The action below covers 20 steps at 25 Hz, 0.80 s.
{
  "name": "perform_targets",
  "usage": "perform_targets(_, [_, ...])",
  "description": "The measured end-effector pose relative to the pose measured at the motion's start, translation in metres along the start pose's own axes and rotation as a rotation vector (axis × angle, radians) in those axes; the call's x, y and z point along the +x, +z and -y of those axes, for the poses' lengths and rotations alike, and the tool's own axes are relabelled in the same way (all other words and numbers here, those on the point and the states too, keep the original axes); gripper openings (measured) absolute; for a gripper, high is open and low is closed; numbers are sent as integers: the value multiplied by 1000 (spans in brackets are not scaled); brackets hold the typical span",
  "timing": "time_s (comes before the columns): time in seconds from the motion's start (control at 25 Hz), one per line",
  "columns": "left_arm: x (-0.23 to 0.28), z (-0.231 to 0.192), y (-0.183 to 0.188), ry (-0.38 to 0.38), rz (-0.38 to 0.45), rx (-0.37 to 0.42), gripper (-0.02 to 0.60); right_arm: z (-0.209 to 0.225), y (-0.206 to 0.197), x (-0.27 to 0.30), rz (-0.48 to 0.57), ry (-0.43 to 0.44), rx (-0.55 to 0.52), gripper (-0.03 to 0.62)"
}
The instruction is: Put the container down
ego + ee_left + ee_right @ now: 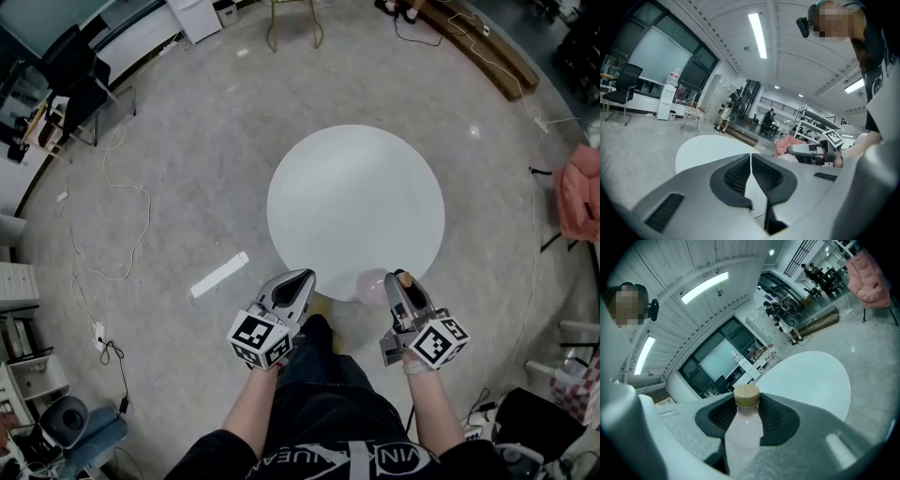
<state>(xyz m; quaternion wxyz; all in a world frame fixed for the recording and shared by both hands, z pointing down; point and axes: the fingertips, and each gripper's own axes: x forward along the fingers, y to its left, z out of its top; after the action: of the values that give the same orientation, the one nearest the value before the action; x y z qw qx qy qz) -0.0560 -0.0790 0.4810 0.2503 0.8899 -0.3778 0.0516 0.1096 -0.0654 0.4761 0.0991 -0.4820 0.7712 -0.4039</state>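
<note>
Over the near rim of the round white worktop (356, 211) we hold both tools side by side. Our left hand-held gripper (298, 279) has its jaws pressed together, with nothing between them. Our right hand-held gripper (401, 281) pinches a pale translucent bottle (742, 437) at the neck. Its pads sit on either side, just under the tan cap (746, 395). The body runs back between the jaws toward that gripper's camera.

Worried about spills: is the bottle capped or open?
Capped: a tan lid tops the bottle, clear in the right gripper view.
</note>
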Motion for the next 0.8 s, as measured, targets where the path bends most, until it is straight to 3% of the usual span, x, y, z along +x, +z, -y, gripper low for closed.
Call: perform_targets(0.8, [73,-40,-4,-89,-79,-29,15,32,3,64,-54,-63,-16,137])
